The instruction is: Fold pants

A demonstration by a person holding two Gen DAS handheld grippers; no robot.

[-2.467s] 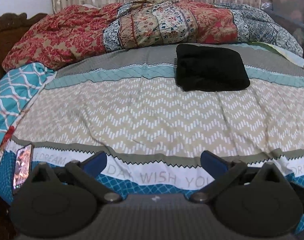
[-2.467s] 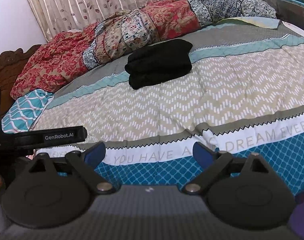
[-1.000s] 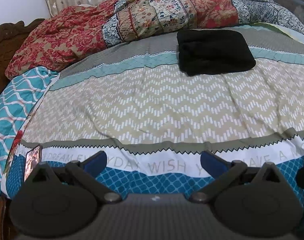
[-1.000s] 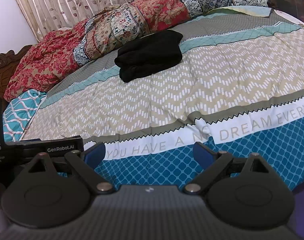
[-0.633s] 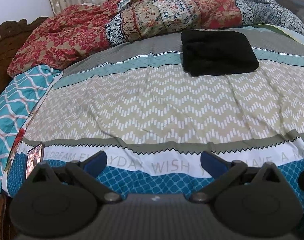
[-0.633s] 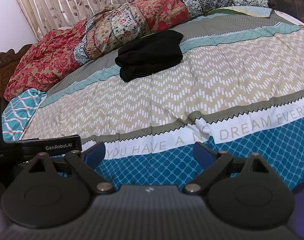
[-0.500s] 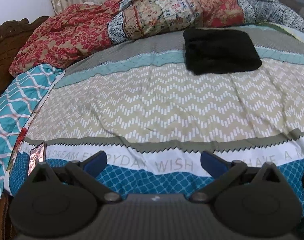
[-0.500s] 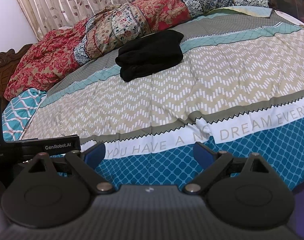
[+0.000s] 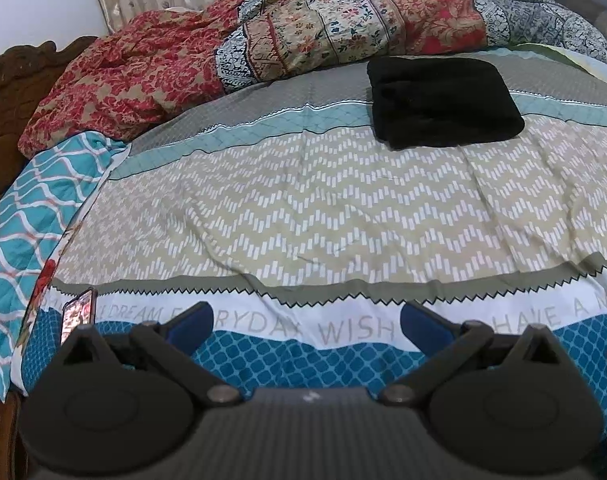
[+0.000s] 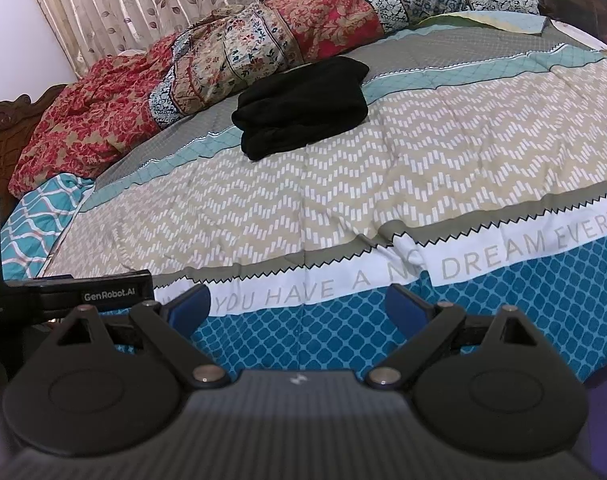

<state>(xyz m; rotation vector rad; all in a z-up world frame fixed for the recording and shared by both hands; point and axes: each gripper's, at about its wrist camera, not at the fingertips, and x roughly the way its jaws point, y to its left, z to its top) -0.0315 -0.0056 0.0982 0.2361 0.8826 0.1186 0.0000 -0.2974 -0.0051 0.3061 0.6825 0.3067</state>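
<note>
Black pants (image 9: 443, 104) lie folded into a thick, roughly rectangular bundle on the bed, in the upper right of my left wrist view and just above centre in my right wrist view (image 10: 303, 106). They rest across the grey and light teal bands of the bedspread (image 9: 303, 208), with their near edge reaching the beige zigzag band. Just behind them, along the top of both frames, a crumpled red, cream and blue floral quilt (image 9: 303, 36) is heaped; I cannot tell whether it touches the pants. A teal pillow with a white wave pattern (image 9: 27, 208) sits at the left edge of the bed, below a carved dark wooden headboard (image 9: 7, 76). A phone with a lit screen (image 9: 77, 314) lies at the lower left of my left view, on the white lettered band of the bedspread. Leaf-print curtains (image 10: 143, 0) hang behind the bed.

My left gripper (image 9: 303, 326) and right gripper (image 10: 299, 306) both sit at the bottom of their frames over the blue diamond-patterned edge of the bedspread, well apart from the pants. Each has its jaws spread wide with nothing between them.
</note>
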